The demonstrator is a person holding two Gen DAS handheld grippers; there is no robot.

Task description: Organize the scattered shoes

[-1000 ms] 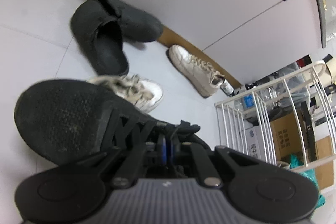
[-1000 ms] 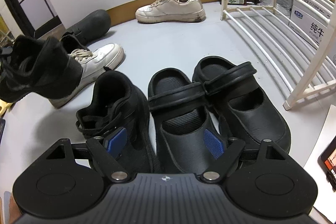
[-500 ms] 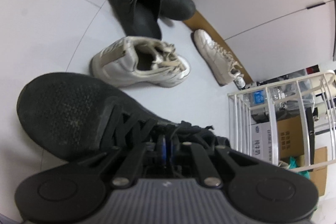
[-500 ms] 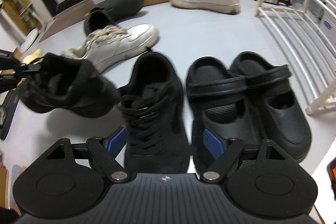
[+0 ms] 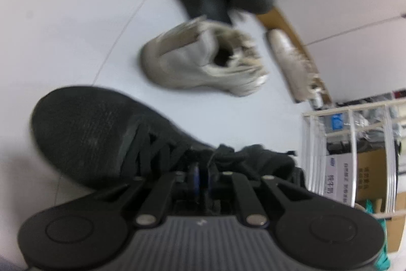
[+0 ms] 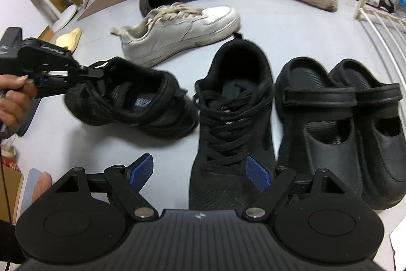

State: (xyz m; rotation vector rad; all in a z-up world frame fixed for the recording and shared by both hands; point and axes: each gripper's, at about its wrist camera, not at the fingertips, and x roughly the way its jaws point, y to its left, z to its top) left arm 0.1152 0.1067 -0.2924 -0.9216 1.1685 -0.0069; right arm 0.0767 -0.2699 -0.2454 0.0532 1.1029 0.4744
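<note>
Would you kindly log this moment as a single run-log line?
left claw: opening, black sneaker tongue between pads, heel by its mate | right claw: open, empty | white sneakers: unsorted

Left wrist view: looks steeply down, very near the black sneaker, blurred.
Right wrist view: looks down over the floor toward the wall.
Shared: that sneaker, the white sneaker, the wire rack.
</note>
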